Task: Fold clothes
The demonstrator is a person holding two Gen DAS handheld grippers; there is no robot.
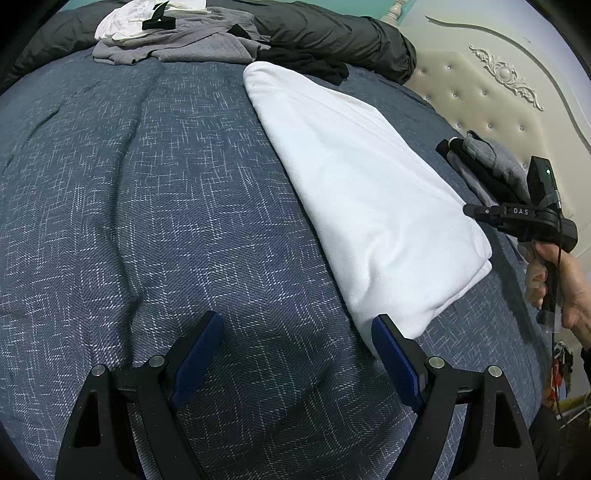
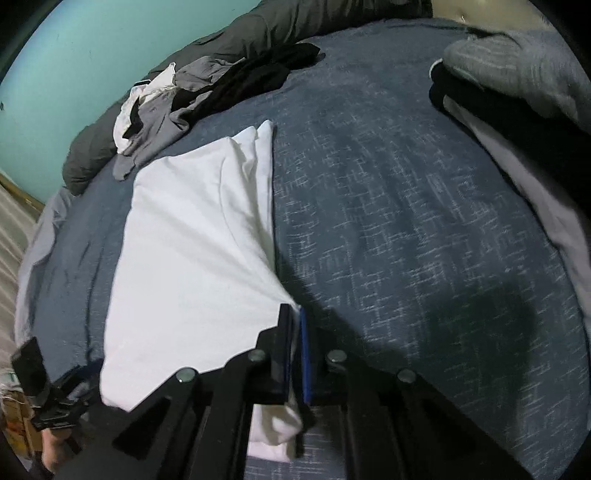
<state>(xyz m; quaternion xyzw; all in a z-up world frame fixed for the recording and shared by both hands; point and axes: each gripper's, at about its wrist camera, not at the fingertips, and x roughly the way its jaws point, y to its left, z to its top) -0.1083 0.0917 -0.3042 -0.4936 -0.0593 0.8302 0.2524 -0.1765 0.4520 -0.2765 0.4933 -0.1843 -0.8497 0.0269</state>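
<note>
A white garment (image 1: 362, 192) lies folded into a long strip on the blue patterned bedspread (image 1: 147, 203). My left gripper (image 1: 297, 325) is open just above the bedspread, its right finger touching the garment's near corner, nothing between the fingers. In the left wrist view a hand holds my right gripper (image 1: 469, 210) at the garment's right edge. My right gripper (image 2: 294, 314) is shut on a corner of the white garment (image 2: 192, 251), and cloth bunches out behind the fingers.
A heap of unfolded grey, white and black clothes (image 1: 173, 33) lies at the far end, against a dark quilt (image 1: 332, 33). A stack of folded dark and grey clothes (image 1: 484, 162) sits by the cream headboard (image 1: 491, 96). A teal wall (image 2: 92, 55) stands behind the bed.
</note>
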